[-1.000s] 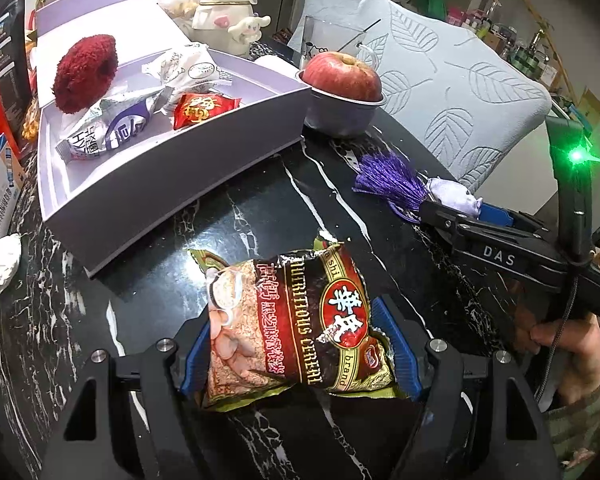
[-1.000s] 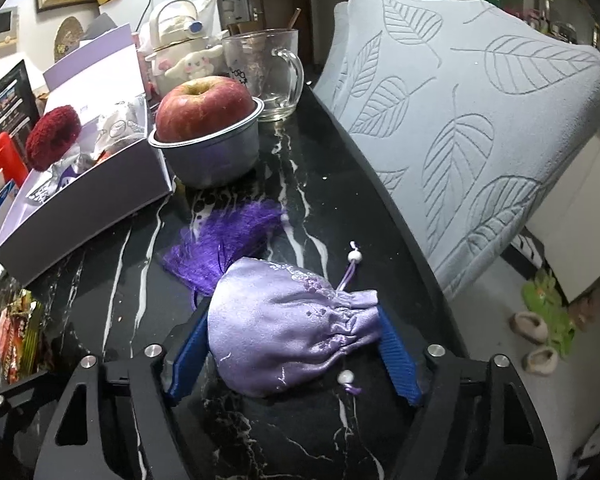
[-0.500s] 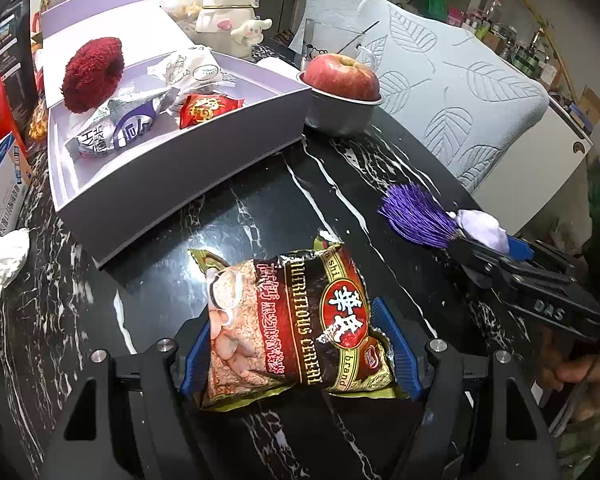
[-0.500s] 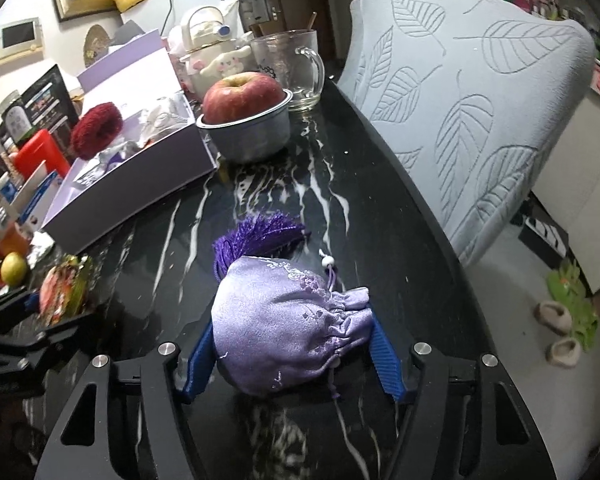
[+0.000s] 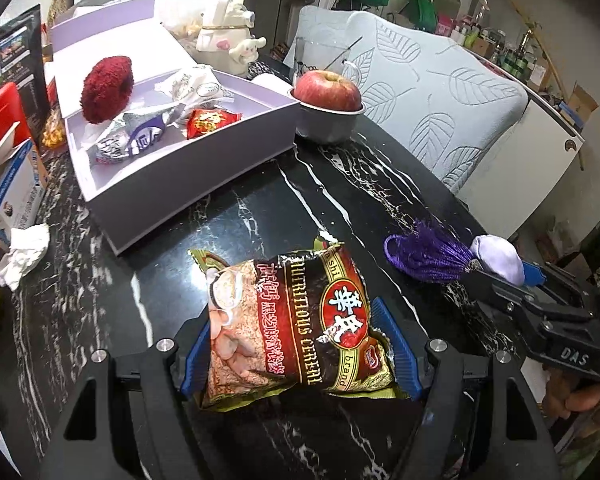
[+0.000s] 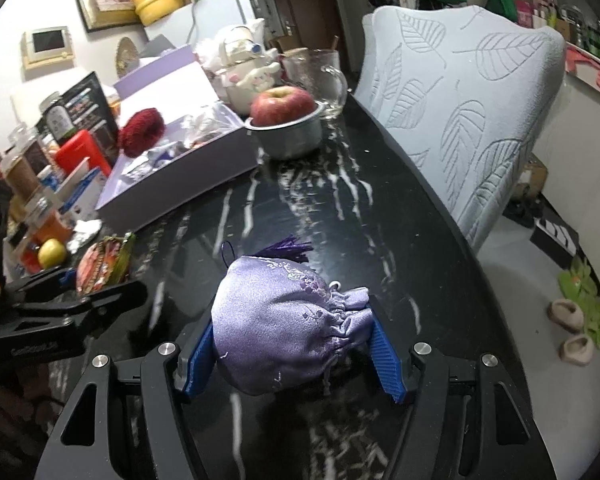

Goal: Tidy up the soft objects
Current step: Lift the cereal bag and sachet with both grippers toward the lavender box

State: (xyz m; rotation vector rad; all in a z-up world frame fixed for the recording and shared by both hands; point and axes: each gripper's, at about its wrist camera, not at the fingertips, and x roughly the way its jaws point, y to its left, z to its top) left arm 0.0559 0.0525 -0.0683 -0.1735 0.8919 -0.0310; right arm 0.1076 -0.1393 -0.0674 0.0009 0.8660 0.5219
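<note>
While the lavender box sits in the upper left of the frame, the left gripper is nearer it, jaws clamped across the cereal packet, whose long axis runs between them. The right gripper has its jaws clamped on the purple pouch, low centre.

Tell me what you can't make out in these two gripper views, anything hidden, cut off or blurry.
- Left wrist view: the lower end of the cereal packet lies behind the left gripper.
- Left wrist view: most of the lilac pouch is hidden by the right gripper.
- Right wrist view: the purple tassel is mostly behind the pouch.
- Right wrist view: the marble tabletop is motion-blurred.
- Both views: the wrappers in the lavender box are too small to read.
</note>
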